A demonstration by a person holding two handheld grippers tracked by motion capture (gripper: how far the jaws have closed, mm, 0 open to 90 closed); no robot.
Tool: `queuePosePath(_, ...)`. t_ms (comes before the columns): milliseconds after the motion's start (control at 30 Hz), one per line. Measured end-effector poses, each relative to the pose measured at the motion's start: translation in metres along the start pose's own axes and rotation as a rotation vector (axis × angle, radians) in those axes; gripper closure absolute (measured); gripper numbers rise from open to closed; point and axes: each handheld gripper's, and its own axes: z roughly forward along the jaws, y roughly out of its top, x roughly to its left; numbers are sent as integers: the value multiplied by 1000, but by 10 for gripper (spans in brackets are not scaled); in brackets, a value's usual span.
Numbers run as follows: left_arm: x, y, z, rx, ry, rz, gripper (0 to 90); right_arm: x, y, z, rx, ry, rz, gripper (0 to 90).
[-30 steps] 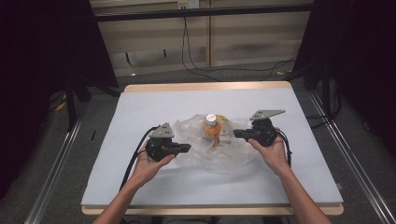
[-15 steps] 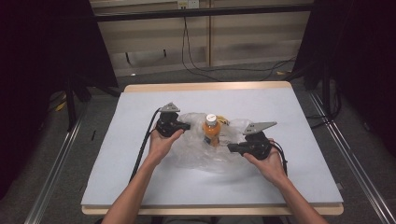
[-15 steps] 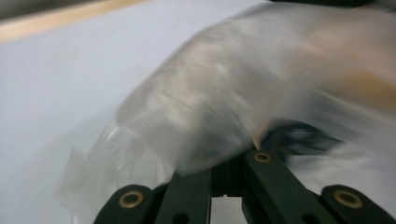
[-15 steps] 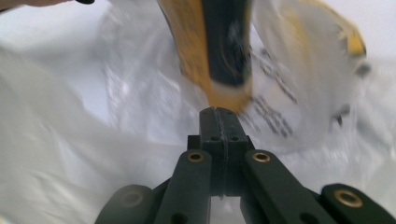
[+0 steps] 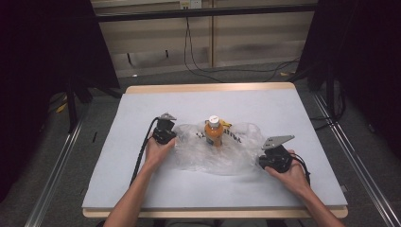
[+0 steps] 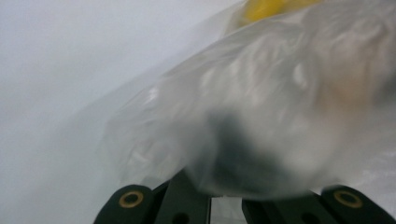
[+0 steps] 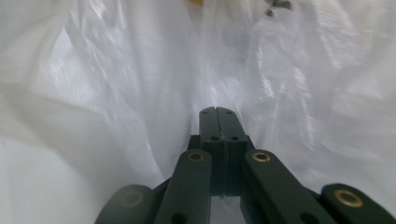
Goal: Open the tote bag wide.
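A small bottle [image 5: 213,134] of orange drink with a white cap stands upright in the middle of a crumpled clear plastic bag [image 5: 222,158] on the grey table [image 5: 142,189]. My left gripper [image 5: 171,138] lies at the bag's left edge. In the left gripper view the film [image 6: 261,107] drapes over its jaw tips, which show only as a dark shape through it. My right gripper [image 5: 263,163] is at the bag's right edge. In the right gripper view it [image 7: 218,111] is shut, and folds of the film [image 7: 140,84] gather at its tips.
A yellow printed patch [image 5: 226,125] shows on the bag behind the bottle. The table's wooden far edge [image 5: 208,88] lies well beyond the bag. Cables [image 5: 198,56] trail on the floor behind, and metal rails [image 5: 56,175] run along both sides.
Both hands have moved apart and lower. The left gripper went from the front of the bag to its left edge. The right one drew back to the right, and the bag now spreads wider.
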Motion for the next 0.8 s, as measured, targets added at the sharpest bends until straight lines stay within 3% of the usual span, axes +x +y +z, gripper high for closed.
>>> queuePosePath(100,3,-5,-8,15,-2,3,900,0,-3,-5,10,-22,-4,900)
queuePosePath(167,4,-7,-12,-9,-14,-10,900,0,-4,-7,17,-26,-5,900)
queuePosePath(267,1,-6,-28,-53,-50,7,900,-5,-3,-11,-33,-13,37,900)
queuePosePath(500,-13,-9,-62,-110,-84,45,900,-3,19,-21,-119,-6,37,900)
queuePosePath(800,-28,-21,-96,-188,-89,84,900,-1,36,-24,-195,11,49,900)
